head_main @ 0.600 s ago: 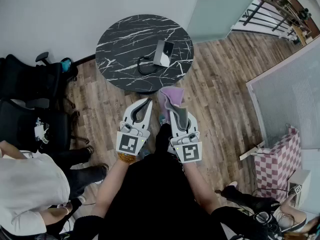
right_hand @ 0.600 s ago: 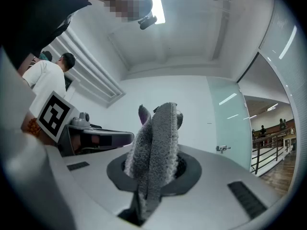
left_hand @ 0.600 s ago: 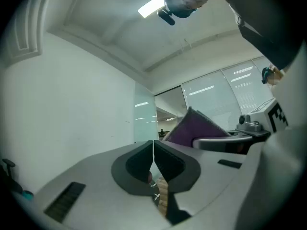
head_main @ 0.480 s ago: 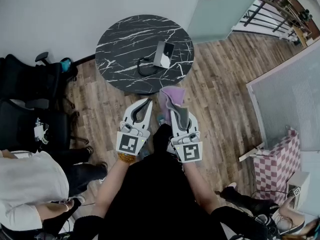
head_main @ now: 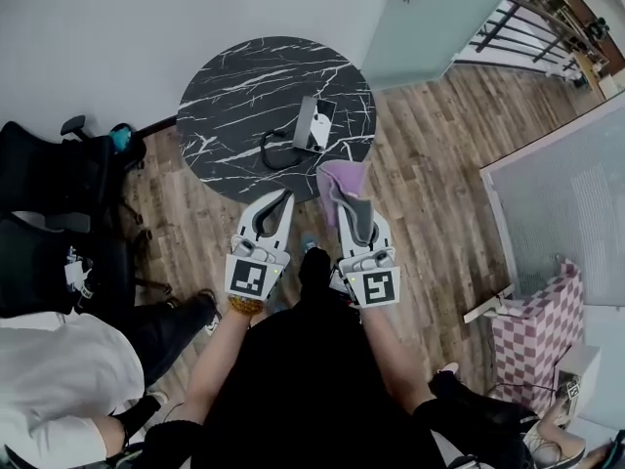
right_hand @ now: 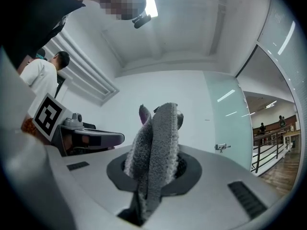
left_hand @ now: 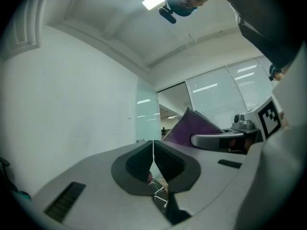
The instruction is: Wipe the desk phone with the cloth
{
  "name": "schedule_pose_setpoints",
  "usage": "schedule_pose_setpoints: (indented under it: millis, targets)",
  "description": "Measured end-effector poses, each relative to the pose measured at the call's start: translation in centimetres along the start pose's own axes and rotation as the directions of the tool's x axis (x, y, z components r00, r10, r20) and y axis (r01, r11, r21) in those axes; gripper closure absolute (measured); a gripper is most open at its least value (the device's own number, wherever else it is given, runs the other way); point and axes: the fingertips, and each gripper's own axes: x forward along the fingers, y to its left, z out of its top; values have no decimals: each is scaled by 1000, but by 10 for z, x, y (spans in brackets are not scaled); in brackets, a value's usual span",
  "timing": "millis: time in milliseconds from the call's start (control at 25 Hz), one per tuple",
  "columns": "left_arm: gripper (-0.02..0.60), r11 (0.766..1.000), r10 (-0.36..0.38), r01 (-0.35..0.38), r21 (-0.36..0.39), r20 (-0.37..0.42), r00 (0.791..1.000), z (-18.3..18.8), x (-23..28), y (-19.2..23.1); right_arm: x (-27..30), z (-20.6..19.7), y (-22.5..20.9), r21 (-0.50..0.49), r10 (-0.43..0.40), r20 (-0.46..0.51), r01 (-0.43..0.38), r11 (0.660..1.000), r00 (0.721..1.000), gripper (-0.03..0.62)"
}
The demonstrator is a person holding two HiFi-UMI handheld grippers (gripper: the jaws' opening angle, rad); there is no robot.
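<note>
The desk phone (head_main: 315, 124), grey with a black handset side and a curled black cord (head_main: 275, 149), lies on the round black marble table (head_main: 234, 96). My right gripper (head_main: 344, 195) is shut on the purple and grey cloth (head_main: 341, 178), which sticks up from the jaws near the table's front edge; in the right gripper view the folded cloth (right_hand: 156, 147) fills the gap between the pads. My left gripper (head_main: 280, 201) hovers beside it, pads touching and nothing between them, as the left gripper view (left_hand: 153, 158) confirms. Both grippers stay short of the phone.
Black office chairs (head_main: 59, 179) stand at the left. A person in a white top (head_main: 54, 384) is at the lower left. A glass door (head_main: 435, 13) and railing lie beyond the table, a frosted partition (head_main: 562, 203) at the right, a checked bag (head_main: 537, 325) on the wood floor.
The view has closed in on the table; both grippers with the cloth now sit nearer its front edge. The person at the lower left has shifted.
</note>
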Motion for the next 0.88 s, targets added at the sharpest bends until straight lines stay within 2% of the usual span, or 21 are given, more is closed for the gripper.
schedule_pose_setpoints:
  millis: [480,600,880]
  targets:
    - [565,1000,25,-25,-1,-18,1000,-4,100,37,87,-11,-76,3,46,-15,-46,999,999,530]
    - [565,999,38,-38,-2,-30,999,-8,124,44,105,-22,-97,-12,73,-27,-73,997,997,530]
    - [565,996,84,-84,6,-71,994,-27,177,63,151,-41,-142,24,131,-32,-130,991,991,530]
